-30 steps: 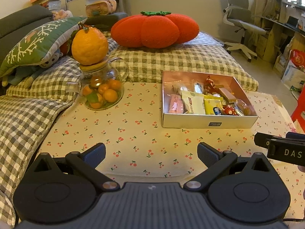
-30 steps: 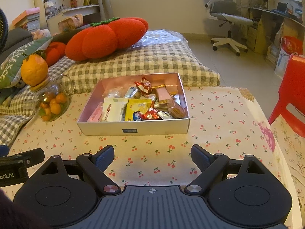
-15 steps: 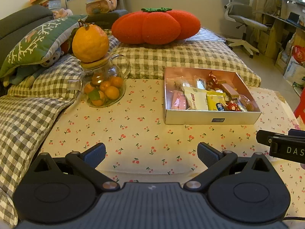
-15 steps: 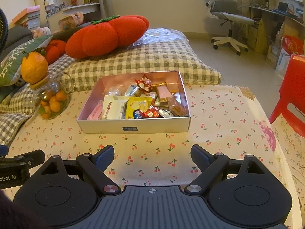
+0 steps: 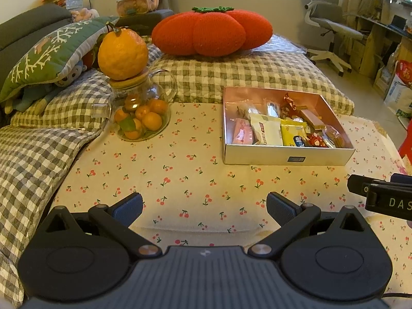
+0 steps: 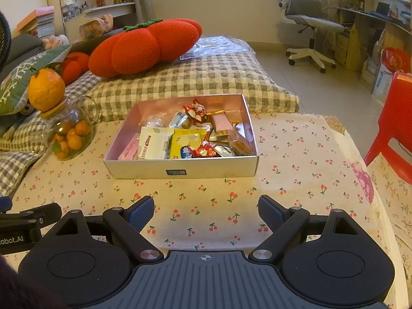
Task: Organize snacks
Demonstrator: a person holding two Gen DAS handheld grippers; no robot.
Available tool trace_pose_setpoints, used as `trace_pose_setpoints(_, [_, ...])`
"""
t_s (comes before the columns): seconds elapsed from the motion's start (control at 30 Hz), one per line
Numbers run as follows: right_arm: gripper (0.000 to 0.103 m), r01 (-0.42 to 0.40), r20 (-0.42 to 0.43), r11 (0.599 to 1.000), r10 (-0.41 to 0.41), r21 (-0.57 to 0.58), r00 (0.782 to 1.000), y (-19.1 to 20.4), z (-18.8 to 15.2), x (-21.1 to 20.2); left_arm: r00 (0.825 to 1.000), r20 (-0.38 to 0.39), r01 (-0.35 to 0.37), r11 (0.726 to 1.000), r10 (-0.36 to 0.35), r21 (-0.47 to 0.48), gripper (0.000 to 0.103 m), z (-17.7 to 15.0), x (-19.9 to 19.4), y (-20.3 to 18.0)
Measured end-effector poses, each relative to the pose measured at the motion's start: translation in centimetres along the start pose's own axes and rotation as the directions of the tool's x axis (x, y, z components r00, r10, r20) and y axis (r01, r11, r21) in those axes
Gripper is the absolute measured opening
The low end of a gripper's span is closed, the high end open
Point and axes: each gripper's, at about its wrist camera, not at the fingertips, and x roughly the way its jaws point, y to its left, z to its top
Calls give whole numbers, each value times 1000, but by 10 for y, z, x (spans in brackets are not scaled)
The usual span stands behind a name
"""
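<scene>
In the left wrist view, the left gripper (image 5: 204, 206) hangs over the near part of the cherry-print surface (image 5: 180, 175), its jaws released and wide apart with only cloth between them. The box (image 5: 285, 155) of snacks (image 5: 267, 131) sits on the surface far and to the right, well apart from the jaws. A glass jar (image 5: 140, 118) of small oranges stands far left with a big orange (image 5: 123, 51) on its lid, and a red pumpkin cushion (image 5: 211, 32) lies beyond on the checked quilt. The right gripper's edge (image 5: 381, 195) pokes in at the right. In the right wrist view, the right gripper (image 6: 206, 212) also has its jaws released and empty above the surface (image 6: 283, 180). The box (image 6: 180, 168) lies straight ahead, slightly left, with packets (image 6: 180, 141) crowded in its near half. The jar (image 6: 69, 136) stands to its left, and a red chair (image 6: 394, 126) at the right edge.
</scene>
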Motion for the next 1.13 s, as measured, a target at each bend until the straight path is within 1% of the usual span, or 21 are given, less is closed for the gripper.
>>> trace_pose_setpoints(0.5, [90, -2, -7, 1000, 2, -6, 1000, 1, -2, 2, 1000, -3, -3, 1000, 3, -1, 102, 0, 1, 0])
trace_pose_setpoints(0.97, [90, -6, -17, 1000, 6, -12, 1000, 1, -2, 1, 1000, -24, -8, 1000, 8, 5, 102, -2, 4, 1])
trace_pose_setpoints(1.13, [90, -13, -23, 1000, 13, -14, 1000, 2, 0, 2, 999, -35, 1, 1000, 0, 13, 102, -3, 4, 0])
